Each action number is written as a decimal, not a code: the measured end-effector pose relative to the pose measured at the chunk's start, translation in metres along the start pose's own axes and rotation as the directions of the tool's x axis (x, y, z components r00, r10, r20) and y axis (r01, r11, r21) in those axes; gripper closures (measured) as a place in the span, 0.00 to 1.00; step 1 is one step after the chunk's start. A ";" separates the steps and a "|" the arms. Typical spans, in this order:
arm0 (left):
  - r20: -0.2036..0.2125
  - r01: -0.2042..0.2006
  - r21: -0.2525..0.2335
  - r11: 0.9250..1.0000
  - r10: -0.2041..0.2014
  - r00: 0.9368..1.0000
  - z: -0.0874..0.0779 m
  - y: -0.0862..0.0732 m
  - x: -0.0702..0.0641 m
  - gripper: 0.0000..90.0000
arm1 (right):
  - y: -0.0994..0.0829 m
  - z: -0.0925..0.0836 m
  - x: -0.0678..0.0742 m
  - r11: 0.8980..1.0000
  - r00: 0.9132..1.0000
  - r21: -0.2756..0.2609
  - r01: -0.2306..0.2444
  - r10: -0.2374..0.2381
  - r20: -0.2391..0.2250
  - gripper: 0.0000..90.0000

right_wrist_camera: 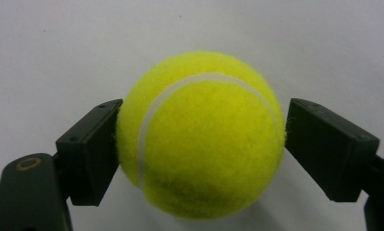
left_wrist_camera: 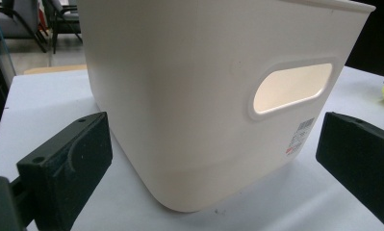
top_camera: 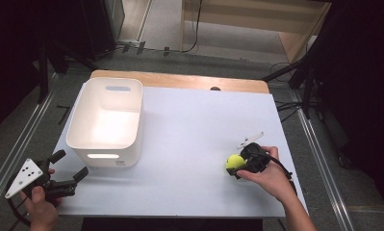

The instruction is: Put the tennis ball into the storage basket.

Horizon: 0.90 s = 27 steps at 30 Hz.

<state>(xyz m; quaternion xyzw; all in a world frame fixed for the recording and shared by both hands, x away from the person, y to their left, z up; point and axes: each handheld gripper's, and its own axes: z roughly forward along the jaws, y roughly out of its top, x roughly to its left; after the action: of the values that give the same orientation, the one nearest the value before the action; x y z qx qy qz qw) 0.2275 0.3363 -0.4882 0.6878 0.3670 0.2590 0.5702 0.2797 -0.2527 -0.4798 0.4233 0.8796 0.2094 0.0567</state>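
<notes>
Your right gripper [top_camera: 237, 166] is at the right side of the white surface [top_camera: 189, 144], near its front edge. Its fingers [right_wrist_camera: 91, 151] have closed in on the tennis ball [right_wrist_camera: 199, 134]: in the right gripper view, both pads press against the ball's sides, and the ball sits between them on the surface. In the high view, the ball [top_camera: 235, 161] shows just left of your right hand [top_camera: 269, 178].

Your left gripper [top_camera: 64, 173] is at the front left corner of the surface, just in front of the white bin [top_camera: 105, 120]. Its fingers [left_wrist_camera: 71, 161] stand wide apart and hold nothing. In the left gripper view, they frame the bin's near wall [left_wrist_camera: 189, 96] and handle slot without touching it.
</notes>
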 end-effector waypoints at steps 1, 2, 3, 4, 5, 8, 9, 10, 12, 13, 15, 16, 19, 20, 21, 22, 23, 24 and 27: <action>0.000 0.000 0.000 1.000 0.000 1.000 0.000 0.000 0.000 0.00 | 0.000 0.000 0.001 1.000 1.000 0.002 -0.001 0.001 0.003 0.18; 0.000 0.000 0.000 1.000 0.000 1.000 0.000 0.000 0.000 0.00 | 0.000 -0.001 0.001 1.000 1.000 0.002 0.005 -0.005 0.000 0.20; 0.000 0.000 0.000 1.000 0.000 1.000 0.000 0.000 0.000 0.00 | 0.000 -0.002 0.001 1.000 1.000 -0.003 0.003 -0.003 -0.003 0.22; 0.000 0.000 0.000 1.000 0.000 1.000 0.000 0.000 0.000 0.00 | 0.000 -0.002 0.002 1.000 1.000 -0.005 0.004 -0.004 -0.003 0.23; 0.000 -0.001 0.000 1.000 0.001 1.000 0.000 0.000 0.000 0.00 | -0.001 -0.003 0.002 1.000 1.000 -0.004 0.005 -0.005 0.002 0.23; 0.000 0.000 0.001 1.000 0.000 1.000 0.000 0.000 0.000 0.00 | -0.001 -0.004 0.002 1.000 1.000 -0.003 0.009 -0.009 0.001 0.25; 0.000 0.000 0.001 1.000 0.000 1.000 0.000 0.000 0.000 0.00 | -0.002 -0.005 0.002 1.000 1.000 0.002 -0.001 0.001 0.000 0.25; 0.000 0.000 0.000 1.000 0.000 1.000 0.000 0.000 0.000 0.00 | -0.002 -0.005 0.002 1.000 1.000 0.001 0.003 -0.003 0.001 0.25; -0.002 0.001 0.001 1.000 -0.001 1.000 0.000 0.000 0.000 0.00 | -0.002 -0.005 0.002 1.000 1.000 0.002 0.003 -0.003 0.001 0.25; -0.002 0.001 0.001 1.000 -0.001 1.000 0.000 0.000 0.000 0.00 | -0.002 -0.005 0.002 1.000 1.000 0.002 0.003 -0.003 -0.001 0.25; -0.003 -0.001 0.002 1.000 0.001 1.000 0.000 0.000 0.000 0.00 | -0.002 -0.005 0.001 1.000 1.000 0.003 0.004 -0.004 -0.003 0.25; -0.002 -0.002 0.003 1.000 0.002 1.000 0.000 0.000 0.000 0.00 | -0.002 -0.005 0.001 1.000 1.000 0.003 0.003 -0.003 -0.002 0.25; -0.003 -0.001 0.002 1.000 0.001 1.000 0.000 0.000 0.000 0.00 | -0.002 -0.005 0.002 1.000 1.000 0.004 0.005 -0.005 -0.002 0.26; -0.004 0.000 0.001 1.000 0.000 1.000 0.000 0.000 0.000 0.00 | -0.002 -0.005 0.002 1.000 1.000 0.004 0.007 -0.007 -0.002 0.26; -0.004 0.001 0.001 1.000 -0.001 1.000 0.000 0.000 0.000 0.00 | -0.002 -0.005 0.002 1.000 1.000 0.005 0.008 -0.008 -0.001 0.26; -0.004 0.000 0.001 1.000 0.000 1.000 0.000 0.000 0.000 0.00 | -0.002 -0.005 0.002 1.000 1.000 0.006 0.006 -0.006 -0.001 0.26; -0.004 0.000 0.001 1.000 0.000 1.000 0.000 0.000 0.000 0.00 | -0.002 -0.005 0.002 1.000 1.000 0.006 0.004 -0.004 -0.004 0.26; -0.003 -0.001 0.003 1.000 0.001 1.000 0.000 0.000 0.000 0.00 | -0.002 -0.005 0.002 1.000 1.000 0.008 0.007 -0.007 -0.003 0.27; -0.004 0.001 0.001 1.000 -0.001 1.000 0.000 0.000 -0.001 0.00 | -0.001 -0.005 0.002 1.000 1.000 0.009 0.005 -0.005 0.000 0.27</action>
<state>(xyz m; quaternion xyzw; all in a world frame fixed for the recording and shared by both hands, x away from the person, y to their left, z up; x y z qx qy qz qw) 0.2269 0.3361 -0.4880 0.6875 0.3686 0.2598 0.5692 0.2758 -0.2535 -0.4756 0.4213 0.8816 0.2055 0.0555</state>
